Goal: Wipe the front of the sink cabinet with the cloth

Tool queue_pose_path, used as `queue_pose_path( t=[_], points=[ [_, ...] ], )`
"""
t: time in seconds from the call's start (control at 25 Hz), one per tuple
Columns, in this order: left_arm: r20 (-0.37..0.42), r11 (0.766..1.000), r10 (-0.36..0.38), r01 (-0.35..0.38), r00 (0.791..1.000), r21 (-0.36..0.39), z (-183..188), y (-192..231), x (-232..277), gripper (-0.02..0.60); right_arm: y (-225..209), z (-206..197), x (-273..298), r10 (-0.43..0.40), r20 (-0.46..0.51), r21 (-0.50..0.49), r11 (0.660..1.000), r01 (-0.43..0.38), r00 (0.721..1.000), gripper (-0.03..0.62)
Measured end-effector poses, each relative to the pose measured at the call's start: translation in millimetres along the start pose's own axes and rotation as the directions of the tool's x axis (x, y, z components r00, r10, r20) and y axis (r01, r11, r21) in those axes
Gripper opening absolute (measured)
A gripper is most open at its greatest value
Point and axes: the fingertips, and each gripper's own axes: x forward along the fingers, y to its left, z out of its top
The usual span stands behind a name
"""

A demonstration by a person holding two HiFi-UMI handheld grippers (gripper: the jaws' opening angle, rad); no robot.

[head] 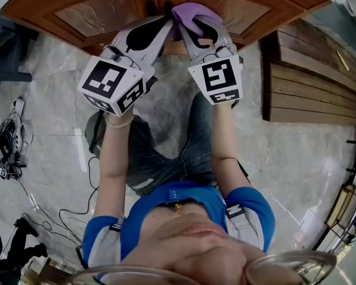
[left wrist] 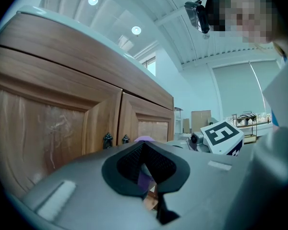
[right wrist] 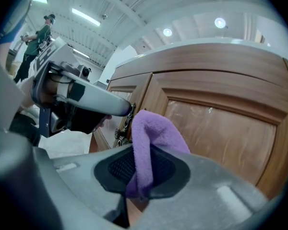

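Got the purple cloth (right wrist: 151, 138) pinched tight in the right gripper (right wrist: 144, 174), folded up over the jaw tips so fabric, not plastic, meets the wood. Sits right at the sink cabinet (right wrist: 221, 123) front, by the centre seam where the two doors meet. Touching the panel or just short of it: can't call it from the gripper view, but looks pressed on in the head view.

Held high and near the handles (left wrist: 108, 139), probably to start at the top and work down and outward.

Left gripper (left wrist: 144, 147) with jaws closed together, nothing clamped. Sliver of purple through its gap is likely just the cloth beyond. Parked just beside the right one, tip near the handles, seemingly idle or ready to steady a door.

Working low on the tiled floor (head: 47, 117), facing the doors, both arms stretched forward, which puts the whole front in reach.

Judging the wipe barely begun, with both door panels left to cover. Worth watching the handles, since loose cloth could snag there.
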Motion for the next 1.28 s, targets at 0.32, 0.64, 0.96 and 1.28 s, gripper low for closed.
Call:
queue_pose_path(
  t=[0.32, 0.64, 0.96, 1.28],
  points=[
    [-0.002, 1.000, -0.019, 0.019, 1.000, 0.004, -1, -5, 2, 0.000, -8, -6, -9, -0.020, -0.019, -0.019, 1.000, 0.020, 1.000, 0.057],
    [-0.023, 0.999, -0.039, 0.040, 0.999, 0.005, -6, -10, 11, 0.000, -30, -17, -25, -0.063, -0.049, -0.019, 0.998, 0.062, 0.997, 0.057],
    [-0.039, 0.998, -0.065, 0.066, 0.997, 0.014, -12, -18, 17, 0.000, -55, -35, -44, -0.115, -0.086, -0.004, 0.993, 0.115, 0.990, 0.057],
    [-0.053, 0.996, -0.084, 0.085, 0.995, 0.016, -16, -20, 19, 0.000, -71, -47, -58, -0.149, -0.112, -0.003, 0.989, 0.150, 0.982, 0.057]
  ],
)
